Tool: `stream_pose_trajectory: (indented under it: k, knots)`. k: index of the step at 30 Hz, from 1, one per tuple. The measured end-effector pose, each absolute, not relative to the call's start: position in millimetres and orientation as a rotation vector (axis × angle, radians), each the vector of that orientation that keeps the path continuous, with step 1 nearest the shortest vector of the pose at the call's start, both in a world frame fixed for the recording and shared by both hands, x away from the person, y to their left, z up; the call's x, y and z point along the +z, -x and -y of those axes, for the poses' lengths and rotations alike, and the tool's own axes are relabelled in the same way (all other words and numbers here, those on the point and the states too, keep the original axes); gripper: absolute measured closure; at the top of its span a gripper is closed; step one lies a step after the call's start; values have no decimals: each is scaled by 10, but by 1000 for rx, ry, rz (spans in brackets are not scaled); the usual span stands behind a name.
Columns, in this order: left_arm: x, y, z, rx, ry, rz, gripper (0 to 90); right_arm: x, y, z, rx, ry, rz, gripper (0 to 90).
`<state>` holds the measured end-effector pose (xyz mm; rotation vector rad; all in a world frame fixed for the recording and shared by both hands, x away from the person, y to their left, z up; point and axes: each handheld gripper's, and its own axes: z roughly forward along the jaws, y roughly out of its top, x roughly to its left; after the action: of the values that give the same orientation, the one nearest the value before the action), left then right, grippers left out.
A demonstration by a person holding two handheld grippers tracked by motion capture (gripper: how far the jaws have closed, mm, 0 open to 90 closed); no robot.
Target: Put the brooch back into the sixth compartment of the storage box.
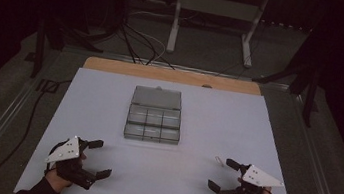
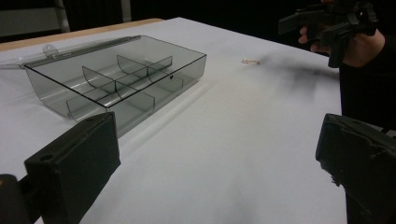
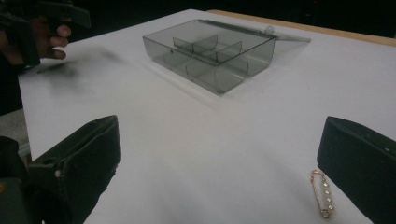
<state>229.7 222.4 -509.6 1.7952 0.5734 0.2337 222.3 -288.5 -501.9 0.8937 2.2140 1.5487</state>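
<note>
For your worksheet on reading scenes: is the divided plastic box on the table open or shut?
Open. The box has its lid folded back flat, exposing its compartments.

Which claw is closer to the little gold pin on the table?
The right claw: the gold pin lies on the white table just beside one of its open jaws. The left claw, also open, sits across the table, far from the pin.
</note>
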Motion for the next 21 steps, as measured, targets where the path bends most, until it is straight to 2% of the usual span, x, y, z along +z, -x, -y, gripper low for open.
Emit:
stream_pose_trajectory:
  k: [21]
  knots:
    - [-5098, -2306, -2248, 235, -1788, -589, 11, -4947, -2195, 2785, 1521, -822, -2332, 0]
